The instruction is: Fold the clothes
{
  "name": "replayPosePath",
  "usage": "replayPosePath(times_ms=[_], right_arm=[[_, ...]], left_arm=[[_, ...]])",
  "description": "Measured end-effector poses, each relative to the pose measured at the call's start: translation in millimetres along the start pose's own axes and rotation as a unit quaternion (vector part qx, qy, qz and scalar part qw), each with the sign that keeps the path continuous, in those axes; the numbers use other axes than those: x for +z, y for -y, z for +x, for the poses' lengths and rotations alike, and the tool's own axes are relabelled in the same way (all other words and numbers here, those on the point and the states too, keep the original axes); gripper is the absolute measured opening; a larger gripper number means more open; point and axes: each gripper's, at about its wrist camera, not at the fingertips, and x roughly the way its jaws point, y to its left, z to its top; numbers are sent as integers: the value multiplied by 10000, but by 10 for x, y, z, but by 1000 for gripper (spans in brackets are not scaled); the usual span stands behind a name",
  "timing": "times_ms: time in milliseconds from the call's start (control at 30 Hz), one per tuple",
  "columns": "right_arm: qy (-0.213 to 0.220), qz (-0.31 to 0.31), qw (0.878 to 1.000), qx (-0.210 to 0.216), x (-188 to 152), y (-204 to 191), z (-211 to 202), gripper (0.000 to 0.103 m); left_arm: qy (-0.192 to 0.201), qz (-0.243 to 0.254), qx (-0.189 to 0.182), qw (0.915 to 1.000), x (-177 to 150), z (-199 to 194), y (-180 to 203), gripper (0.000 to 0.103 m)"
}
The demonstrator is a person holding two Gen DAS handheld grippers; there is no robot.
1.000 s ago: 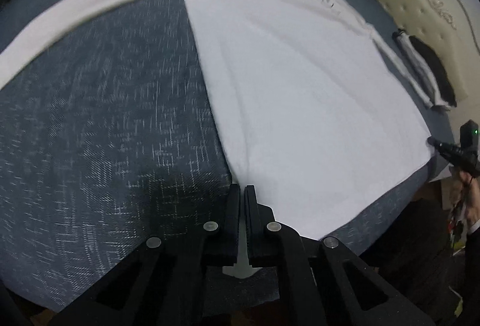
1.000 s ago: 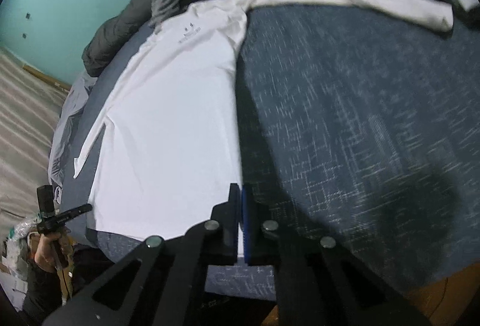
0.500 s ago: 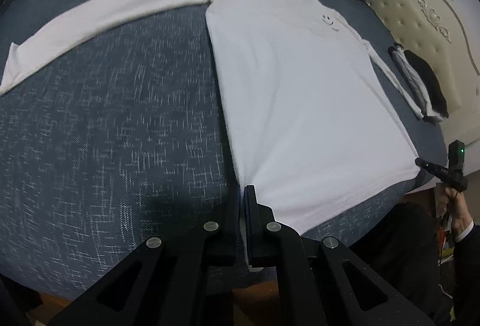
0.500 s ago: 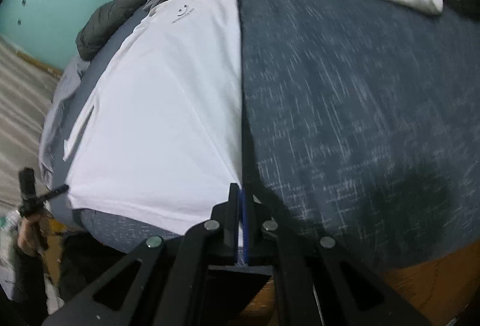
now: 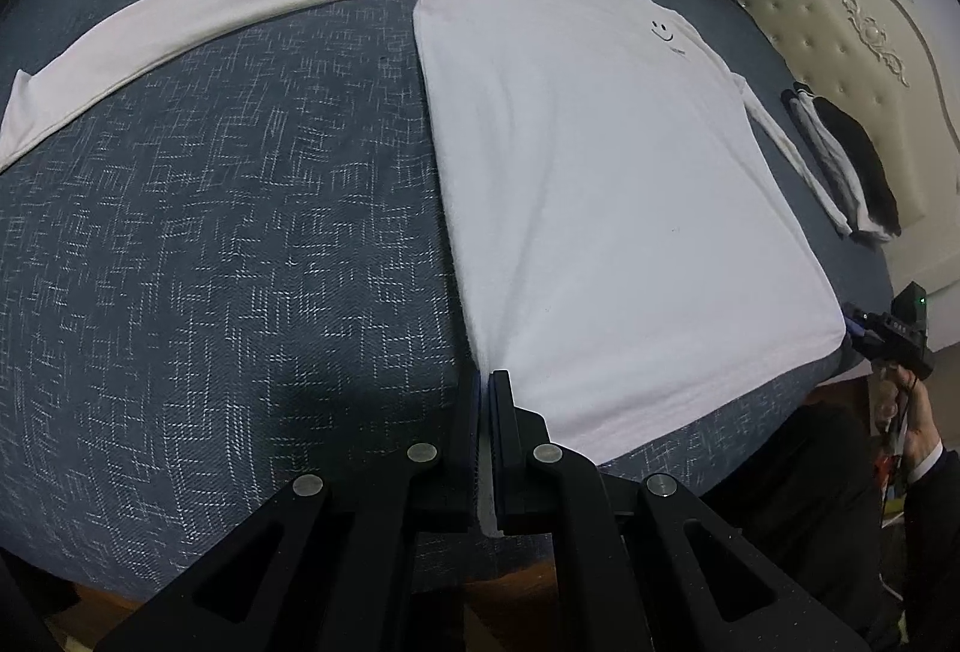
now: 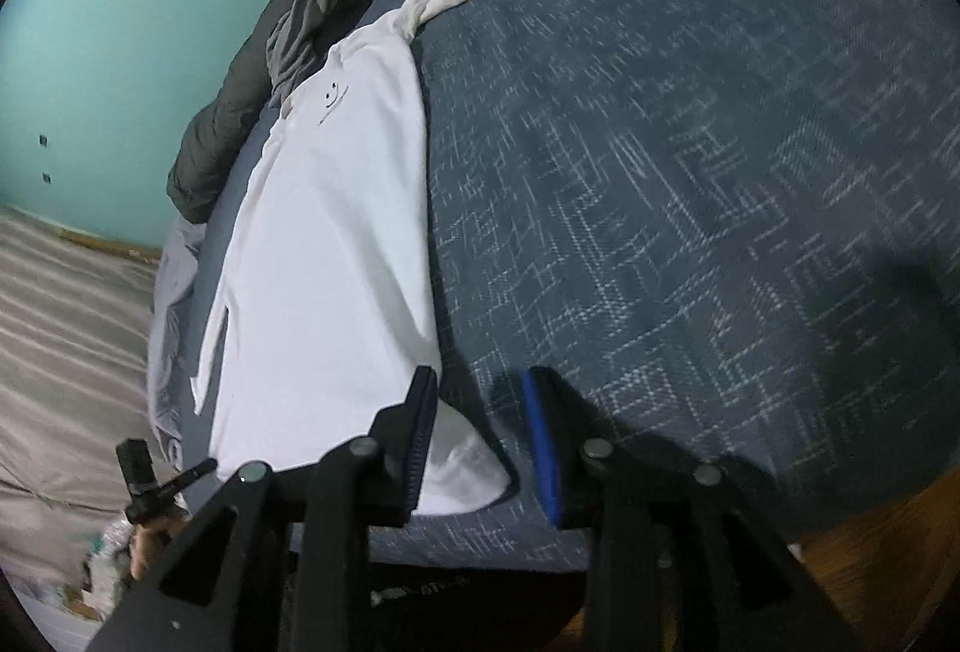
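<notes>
A white long-sleeved shirt with a small smiley print lies flat on the dark blue bed, sleeves spread out. My left gripper is shut on the shirt's hem corner at the near bed edge. In the right wrist view the shirt lies to the left, and my right gripper is open, its jaws standing on either side of the other hem corner lying on the bed. The right gripper also shows in the left wrist view beyond that corner.
A grey garment and a dark duvet lie piled at the bed's far side. Folded dark and white clothes sit by the cream headboard. Wooden floor shows below the bed edge.
My right gripper has opened and let go of the hem corner, which now lies on the bed. My left gripper stays shut on its corner, and the shirt lies spread flat.
</notes>
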Motion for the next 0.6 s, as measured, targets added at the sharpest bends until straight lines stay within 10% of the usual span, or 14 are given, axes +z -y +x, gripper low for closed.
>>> replayPosePath(times_ms=[367, 467, 600], right_arm=[[-163, -259, 9995, -115, 290, -327, 391, 29], [-204, -350, 9989, -236, 297, -354, 458, 5], [142, -499, 9982, -293, 314, -382, 340, 1]], left_arm=[[-42, 42, 49, 10000, -2, 31, 32, 3], [-56, 50, 57, 10000, -6, 36, 29, 3], [-54, 67, 62, 9999, -6, 29, 31, 3]])
